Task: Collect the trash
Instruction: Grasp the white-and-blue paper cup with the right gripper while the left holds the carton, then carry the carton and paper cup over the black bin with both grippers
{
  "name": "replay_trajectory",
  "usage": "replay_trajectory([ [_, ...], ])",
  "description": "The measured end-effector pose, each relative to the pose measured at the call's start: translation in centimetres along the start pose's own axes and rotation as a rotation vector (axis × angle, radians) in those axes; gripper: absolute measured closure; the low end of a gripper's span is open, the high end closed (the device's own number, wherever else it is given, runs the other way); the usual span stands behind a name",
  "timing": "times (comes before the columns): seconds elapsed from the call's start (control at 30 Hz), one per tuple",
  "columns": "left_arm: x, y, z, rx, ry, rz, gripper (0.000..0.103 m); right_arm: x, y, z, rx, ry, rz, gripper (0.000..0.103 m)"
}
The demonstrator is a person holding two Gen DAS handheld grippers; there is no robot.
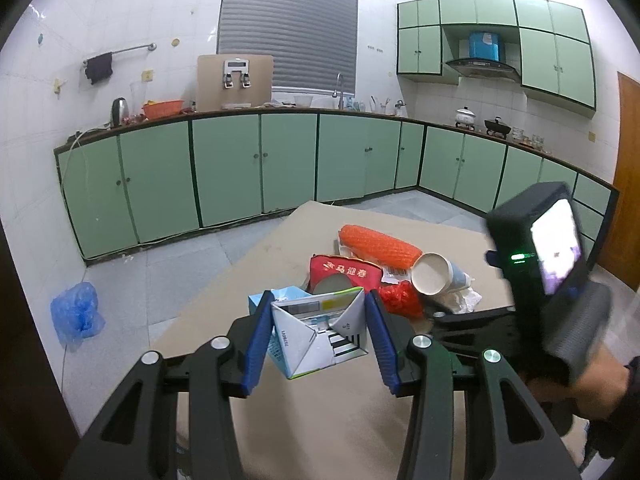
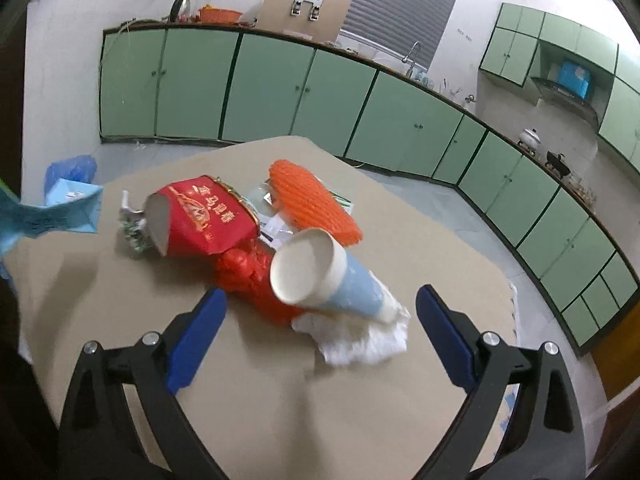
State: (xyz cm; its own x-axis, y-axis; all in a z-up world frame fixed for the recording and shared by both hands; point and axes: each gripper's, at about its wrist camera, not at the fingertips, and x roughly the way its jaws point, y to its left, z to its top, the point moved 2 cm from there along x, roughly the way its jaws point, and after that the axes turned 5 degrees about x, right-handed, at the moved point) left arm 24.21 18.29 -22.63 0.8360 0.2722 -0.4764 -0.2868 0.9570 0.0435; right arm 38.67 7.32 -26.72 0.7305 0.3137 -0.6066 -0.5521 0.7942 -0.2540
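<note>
My left gripper is shut on a light blue and white milk carton, held above the brown table; the carton also shows at the left edge of the right wrist view. My right gripper is open, just short of a blue paper cup that lies on its side on white tissue. Behind it lie a red crumpled bag, a red printed carton and an orange foam net. The pile shows in the left wrist view too, with the cup at its right.
A blue plastic bag lies on the tiled floor left of the table. Green cabinets line the far walls. The right gripper's body and hand stand close on the right in the left wrist view.
</note>
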Motion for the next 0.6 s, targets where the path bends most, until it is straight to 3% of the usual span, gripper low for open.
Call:
replay_trajectory([
  [0.1,0.1,0.0,0.1,0.002,0.0,0.002,0.057,2.2,0.5,0.1,-0.016,0.019,-0.021,0.01],
  [0.13,0.1,0.1,0.1,0.003,0.0,0.003,0.057,3.0,0.5,0.0,-0.019,0.042,-0.025,0.015],
  [0.2,0.0,0.1,0.2,0.007,-0.001,0.006,0.057,4.0,0.2,-0.3,0.001,0.101,0.006,0.043],
  [0.37,-0.1,0.1,-0.1,0.005,0.006,0.011,0.057,1.3,-0.9,-1.1,0.057,0.076,0.065,0.047],
  [0.6,-1.2,-0.7,0.3,0.015,-0.007,-0.006,0.057,-5.7,-2.9,-1.9,0.137,0.028,0.116,0.048],
])
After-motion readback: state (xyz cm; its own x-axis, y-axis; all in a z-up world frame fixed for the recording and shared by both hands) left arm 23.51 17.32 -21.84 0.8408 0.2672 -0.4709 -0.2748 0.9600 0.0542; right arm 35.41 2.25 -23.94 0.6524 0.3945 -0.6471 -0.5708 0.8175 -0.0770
